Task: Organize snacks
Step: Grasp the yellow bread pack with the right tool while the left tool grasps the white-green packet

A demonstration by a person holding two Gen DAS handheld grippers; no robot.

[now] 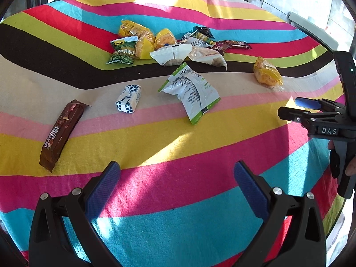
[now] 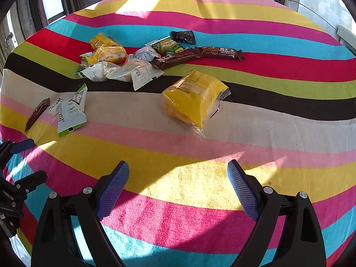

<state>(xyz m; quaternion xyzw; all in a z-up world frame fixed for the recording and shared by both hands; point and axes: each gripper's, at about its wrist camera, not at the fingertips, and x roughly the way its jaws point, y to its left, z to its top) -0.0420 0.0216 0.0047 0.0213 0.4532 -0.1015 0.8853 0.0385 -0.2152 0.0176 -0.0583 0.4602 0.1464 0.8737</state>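
Left wrist view first: we're hovering the left tongs [image 1: 176, 175] spread wide and gripping nothing over the striped counter [image 1: 178, 151]. Ahead of them we're counting four loose snacks: one brown bar [image 1: 61, 133] off to the left, one blue-white packet [image 1: 129, 98] and one white-green pouch [image 1: 192, 92] straight ahead, and one yellow pack [image 1: 267, 74] far right. Beyond them sits the pile [image 1: 173, 44], too tangled to count properly. The right tongs [image 1: 296, 109] are peeking in from the right.

Right wrist view: the right tongs are spread and gripping nothing too, and the yellow pack is lying just ahead of them. We're guessing that's the next grab, so we'd come down square over its middle and squeeze gently, since it looks squashy.
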